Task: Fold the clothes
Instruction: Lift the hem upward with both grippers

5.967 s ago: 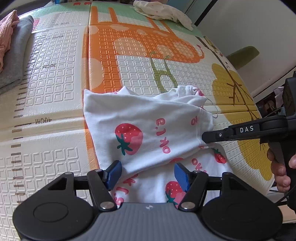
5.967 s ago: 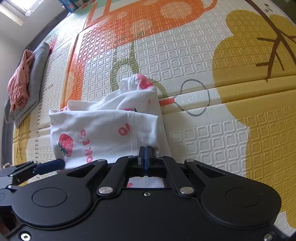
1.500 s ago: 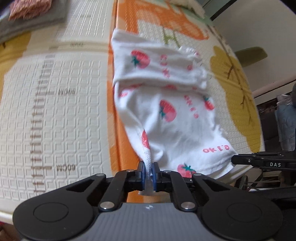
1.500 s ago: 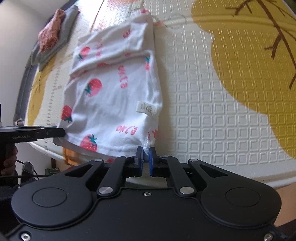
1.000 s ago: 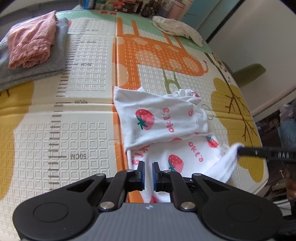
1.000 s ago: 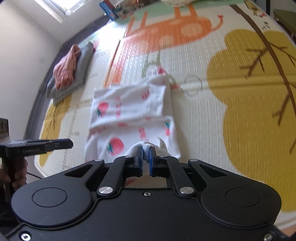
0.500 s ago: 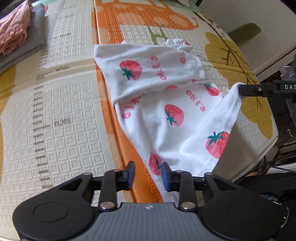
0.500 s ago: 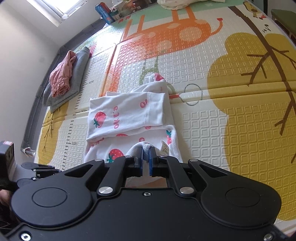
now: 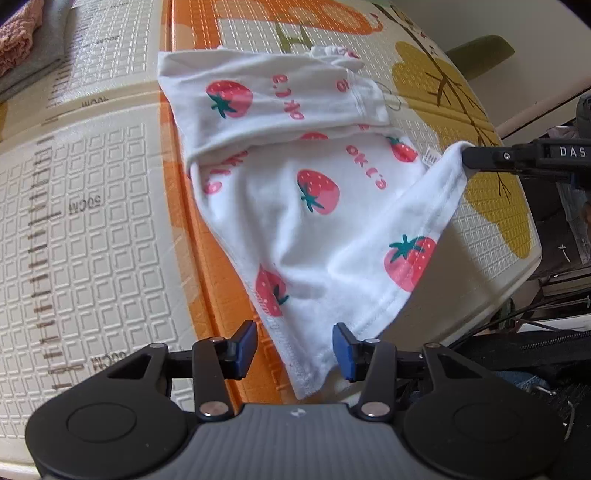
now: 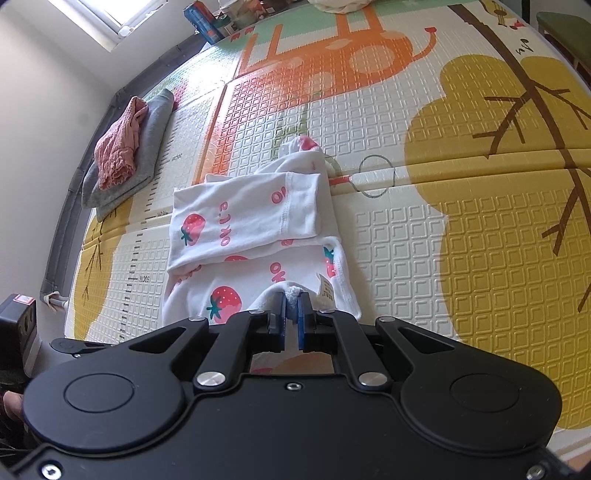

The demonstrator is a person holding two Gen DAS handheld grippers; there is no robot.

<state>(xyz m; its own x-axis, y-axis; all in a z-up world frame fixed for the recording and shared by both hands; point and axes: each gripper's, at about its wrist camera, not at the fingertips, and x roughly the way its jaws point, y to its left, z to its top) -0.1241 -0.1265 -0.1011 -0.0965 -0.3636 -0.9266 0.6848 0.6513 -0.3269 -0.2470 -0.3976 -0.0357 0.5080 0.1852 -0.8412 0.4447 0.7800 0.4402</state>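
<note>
**One corner let go, the other pinched**

While the left gripper (image 9: 294, 349) tilts steeply down over the play mat (image 9: 92, 221), its blue pads stand apart, having just been opening; the hem corner of the strawberry-print shirt (image 9: 317, 206) lies loose between them, touched by neither pad. Ahead of this gripper the shirt spreads across the mat, a folded sleeve lying over its far half. To the right and well ahead, the right gripper (image 9: 466, 157) shows from the side, lifting the shirt's other corner off the mat so the cloth sags between the two. Far left ahead, part of a pile of pink and grey clothes (image 9: 22, 55) can be seen.

From the right wrist, the right gripper (image 10: 291, 316) also angles downward, its pads closed on a bunched white corner, a care label (image 10: 326, 289) just right of them. Only this view shows the whole pile (image 10: 125, 155), far ahead to the left, and cans (image 10: 207, 22) by the wall. Black hardware and a fingertip (image 10: 13, 404) sit at the lower left edge.
</note>
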